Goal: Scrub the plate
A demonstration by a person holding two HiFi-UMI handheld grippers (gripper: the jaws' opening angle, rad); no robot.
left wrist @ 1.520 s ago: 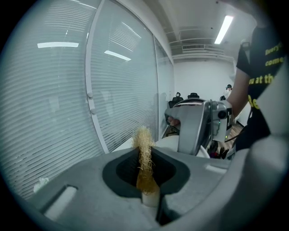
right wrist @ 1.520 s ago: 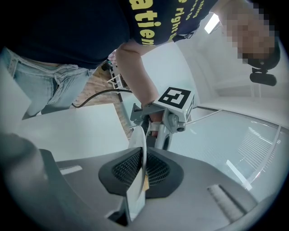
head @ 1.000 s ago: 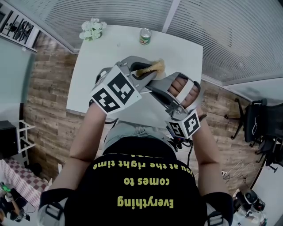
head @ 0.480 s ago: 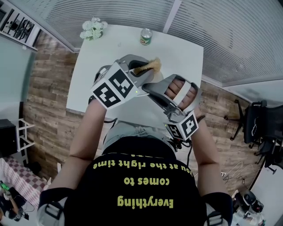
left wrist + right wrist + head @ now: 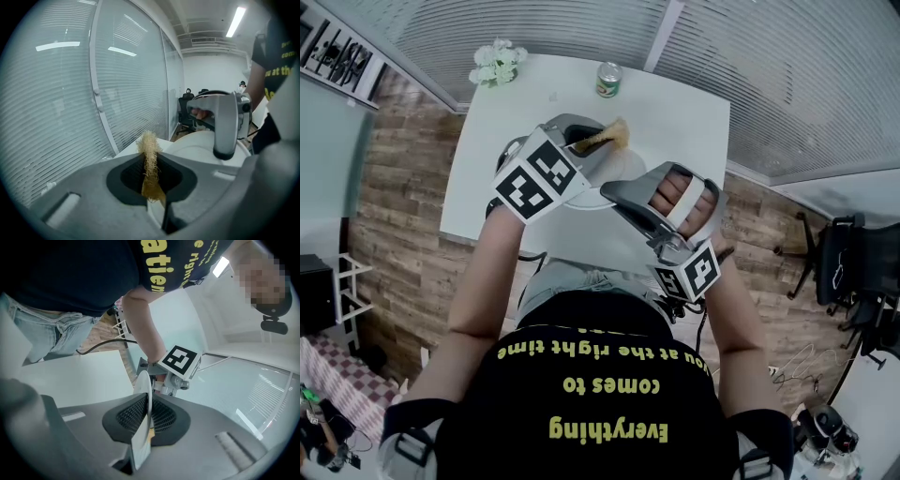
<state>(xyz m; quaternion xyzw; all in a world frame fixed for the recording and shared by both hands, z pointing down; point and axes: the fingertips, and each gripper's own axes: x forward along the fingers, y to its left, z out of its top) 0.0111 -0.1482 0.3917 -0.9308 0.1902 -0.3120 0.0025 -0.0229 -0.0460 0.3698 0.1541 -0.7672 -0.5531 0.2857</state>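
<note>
Looks like the scrubbing step itself, calling next for the scrubber (image 5: 149,150) pressed onto the face of the plate (image 5: 199,143) and rubbed across it. Shows at left the left gripper (image 5: 150,161), jaws nearly together, pinching that tan fibrous scrubber close beside the white plate, contact unclear; at right the right gripper (image 5: 146,408), jaws narrowly clamped on the plate's rim, holding it up over the white table (image 5: 506,141)

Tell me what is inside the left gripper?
A tan fibrous scrubbing pad sits pinched inside the left gripper, its frayed end poking out near the round white plate. Its lower end is covered by the gripper.
</note>
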